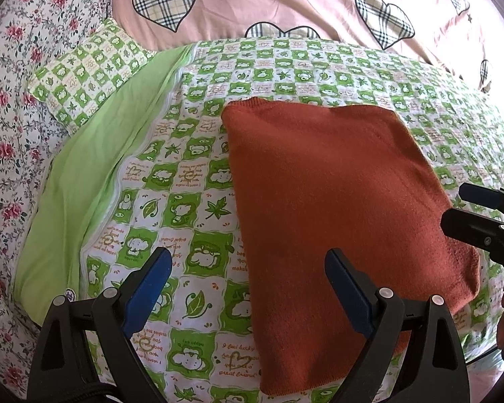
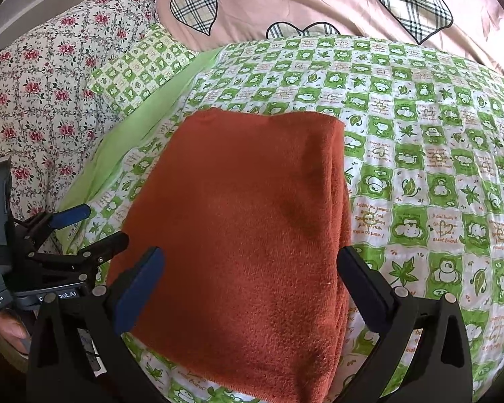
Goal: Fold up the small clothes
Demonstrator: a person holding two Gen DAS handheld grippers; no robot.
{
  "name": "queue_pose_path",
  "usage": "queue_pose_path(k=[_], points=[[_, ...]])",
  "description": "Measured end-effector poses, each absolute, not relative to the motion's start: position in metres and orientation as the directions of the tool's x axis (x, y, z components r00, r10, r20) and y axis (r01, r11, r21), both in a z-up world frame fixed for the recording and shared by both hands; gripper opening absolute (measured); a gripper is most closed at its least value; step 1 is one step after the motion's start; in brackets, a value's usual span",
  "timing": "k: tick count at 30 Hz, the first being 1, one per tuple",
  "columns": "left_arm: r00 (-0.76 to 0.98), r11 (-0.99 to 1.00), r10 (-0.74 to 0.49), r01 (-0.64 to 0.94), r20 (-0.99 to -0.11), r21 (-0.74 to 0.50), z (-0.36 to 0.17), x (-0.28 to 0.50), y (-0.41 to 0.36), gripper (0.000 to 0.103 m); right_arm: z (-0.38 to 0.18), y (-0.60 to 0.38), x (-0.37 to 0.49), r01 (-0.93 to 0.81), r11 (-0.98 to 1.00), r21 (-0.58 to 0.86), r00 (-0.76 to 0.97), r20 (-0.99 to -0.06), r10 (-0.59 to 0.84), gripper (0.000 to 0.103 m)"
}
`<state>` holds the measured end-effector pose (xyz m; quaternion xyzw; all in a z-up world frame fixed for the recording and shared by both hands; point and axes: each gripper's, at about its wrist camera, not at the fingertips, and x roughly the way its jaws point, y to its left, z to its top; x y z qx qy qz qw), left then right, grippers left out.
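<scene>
A rust-orange knitted garment [image 1: 336, 221] lies folded into a flat rectangle on the green checked bedspread [image 1: 191, 174]. My left gripper [image 1: 248, 265] hovers open over the garment's near left edge, with its right finger above the cloth and nothing held. The same folded garment [image 2: 245, 235] fills the middle of the right wrist view, its thick folded edge on the right. My right gripper [image 2: 252, 265] stands open above its near end, holding nothing. The left gripper [image 2: 94, 228] shows open at the left of the right wrist view, and the right gripper [image 1: 467, 208] shows open at the right edge of the left wrist view.
A small green checked pillow [image 1: 87, 74] lies at the back left beside a plain green sheet strip [image 1: 80, 194]. A floral quilt [image 1: 10, 100] covers the left side. A pink cover with plaid hearts [image 1: 285, 3] runs along the back.
</scene>
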<state>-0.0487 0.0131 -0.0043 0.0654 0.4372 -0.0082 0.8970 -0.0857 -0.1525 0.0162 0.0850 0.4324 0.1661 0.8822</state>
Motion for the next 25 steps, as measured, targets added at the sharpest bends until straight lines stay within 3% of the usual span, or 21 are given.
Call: queue_pose_path(k=[25], points=[[0.612, 0.994, 0.059, 0.035, -0.789, 0.102, -0.003, -0.046, 0.019, 0.093, 0.010, -0.156, -0.080, -0.227, 0.924, 0.307, 0.561, -0.735, 0.382, 0.102]])
